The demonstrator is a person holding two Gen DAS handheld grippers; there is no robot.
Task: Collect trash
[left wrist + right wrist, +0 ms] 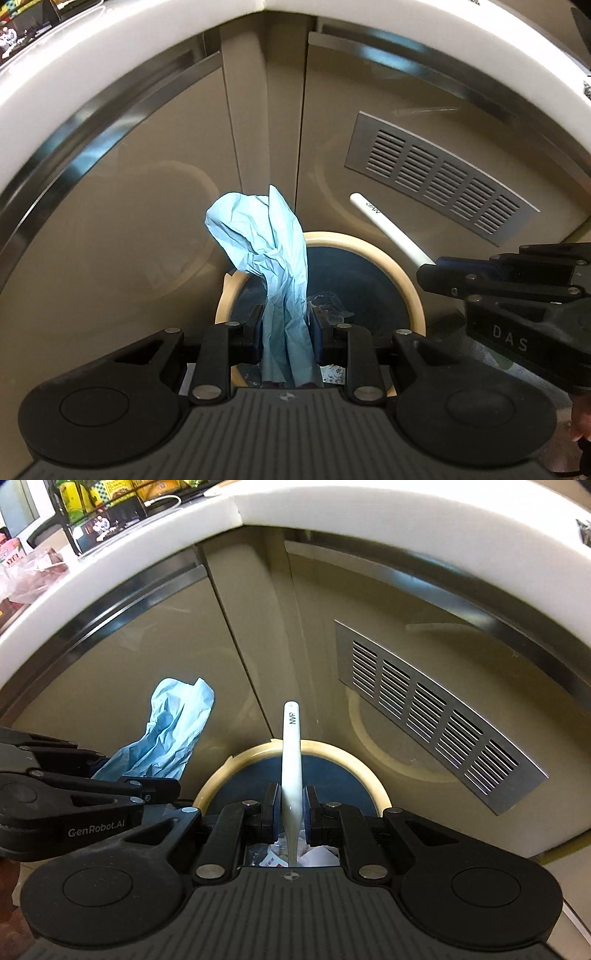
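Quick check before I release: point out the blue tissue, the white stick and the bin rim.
blue tissue (273, 251), left wrist view, crumpled middle above the pads.
white stick (291, 753), right wrist view, mid-shaft above the pads.
bin rim (343, 755), right wrist view, far cream edge.

- The blue tissue (266, 254) looked like thin, crinkled, matt paper.
- The white stick (291, 764) was smooth, slightly glossy plastic.
- Right of the stick, the vent grille (432, 720) was brushed metal.
- The cabinet doors (129, 229) were glossy beige.
- The bin rim (343, 755) was smooth cream plastic.
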